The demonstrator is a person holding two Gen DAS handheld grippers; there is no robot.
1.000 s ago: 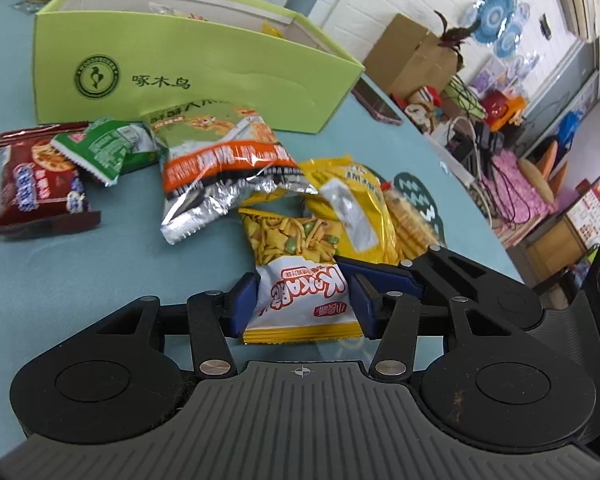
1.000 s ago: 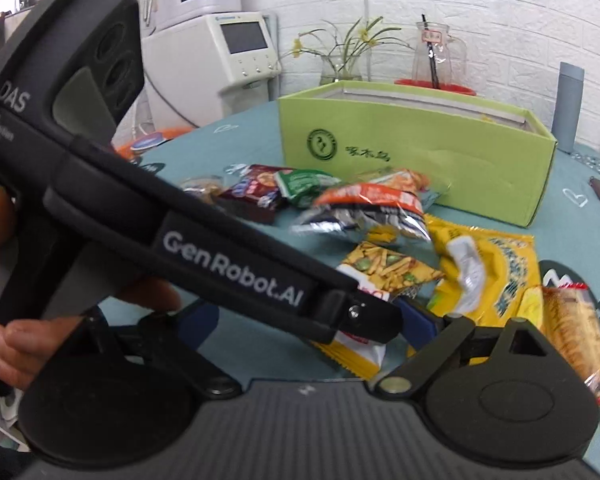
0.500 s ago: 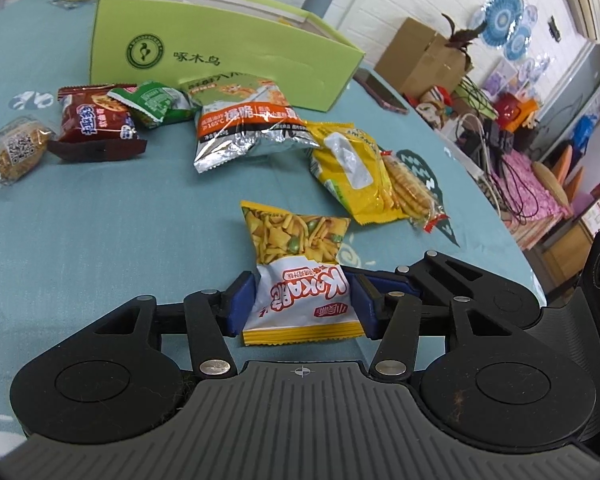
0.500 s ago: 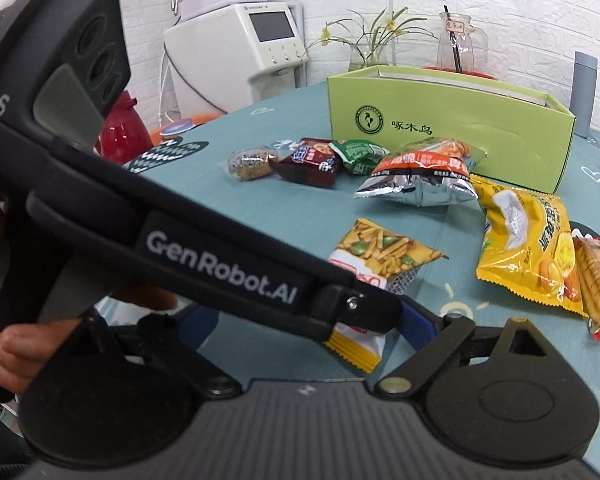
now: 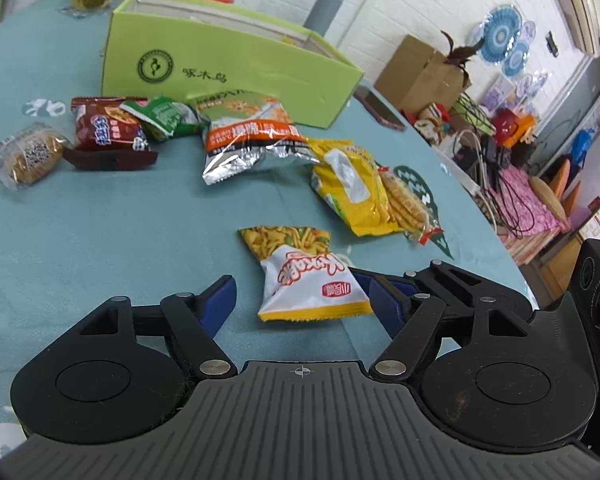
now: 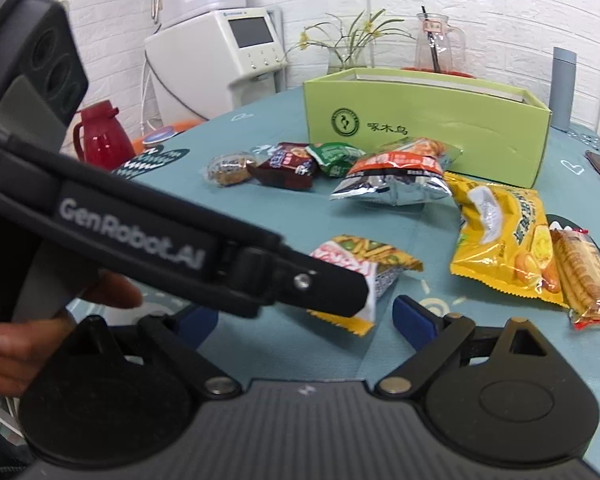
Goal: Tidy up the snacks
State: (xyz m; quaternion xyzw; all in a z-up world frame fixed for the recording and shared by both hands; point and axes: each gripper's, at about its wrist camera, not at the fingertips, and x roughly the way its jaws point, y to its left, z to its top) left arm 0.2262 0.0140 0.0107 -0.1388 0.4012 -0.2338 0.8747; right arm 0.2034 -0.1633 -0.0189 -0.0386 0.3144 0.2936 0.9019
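Lower middle of frame: left gripper (image 5: 296,296) jaws just opened, snack packet (image 5: 304,276) between them, unheld; right gripper (image 6: 304,320) wide open, empty; other packets outside green box (image 5: 228,64), sorting barely begun

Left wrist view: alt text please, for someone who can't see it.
The left tool, jaws just opened, stands around a yellow-and-white snack packet lying on a teal tablecloth; the left pad stands clear of it. Beyond lie more snack packets in a loose row before an open lime-green cardboard box.
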